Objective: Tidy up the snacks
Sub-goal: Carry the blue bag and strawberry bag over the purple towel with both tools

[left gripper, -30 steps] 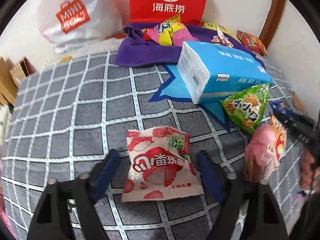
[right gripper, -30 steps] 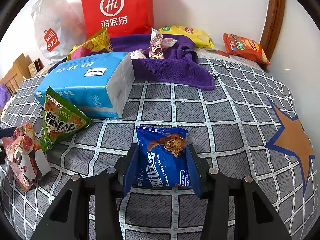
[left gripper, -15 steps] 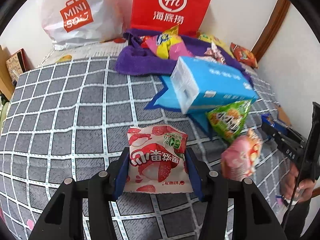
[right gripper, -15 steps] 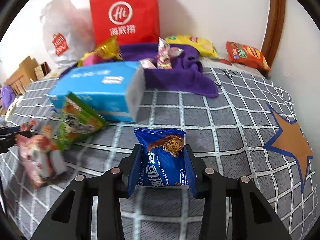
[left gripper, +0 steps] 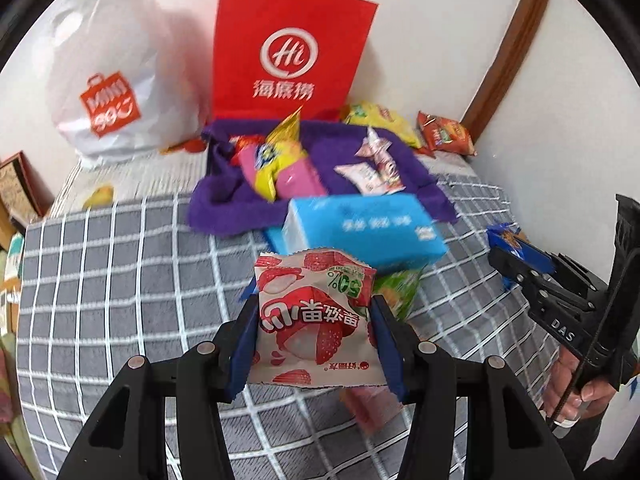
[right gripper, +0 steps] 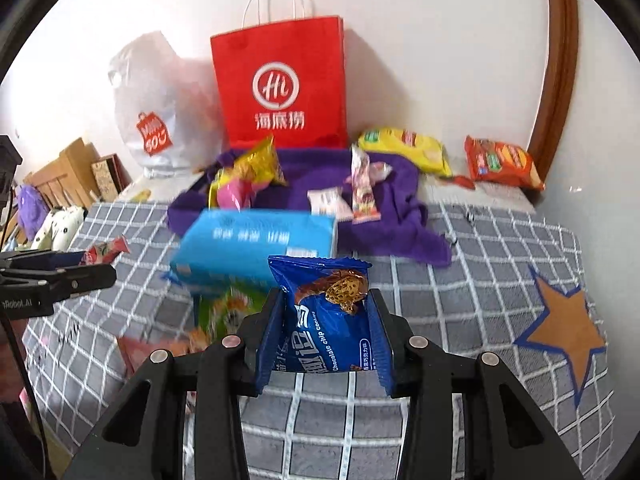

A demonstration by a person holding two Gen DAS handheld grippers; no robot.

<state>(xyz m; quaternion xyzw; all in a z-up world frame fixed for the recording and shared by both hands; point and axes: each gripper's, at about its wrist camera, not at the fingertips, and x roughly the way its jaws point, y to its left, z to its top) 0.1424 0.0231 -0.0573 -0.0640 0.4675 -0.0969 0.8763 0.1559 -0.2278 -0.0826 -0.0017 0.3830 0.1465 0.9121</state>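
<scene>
My left gripper is shut on a pink-and-white lychee snack packet, lifted off the grey checked bedspread. My right gripper is shut on a blue chocolate chip cookie packet, also held in the air. Each gripper shows in the other's view: the right one at the right edge with the blue packet, the left one at the left edge with the pink packet. A purple towel further back carries a yellow-pink bag and small pale packets.
A blue tissue pack lies mid-bed with a green snack bag at its near corner. A red paper bag and a white plastic bag stand by the wall. Yellow and orange snack bags lie at back right.
The left jaws closed on the lychee packet. Both grippers then rose off the bedspread with their packets, and more of the wall and bags came into view.
</scene>
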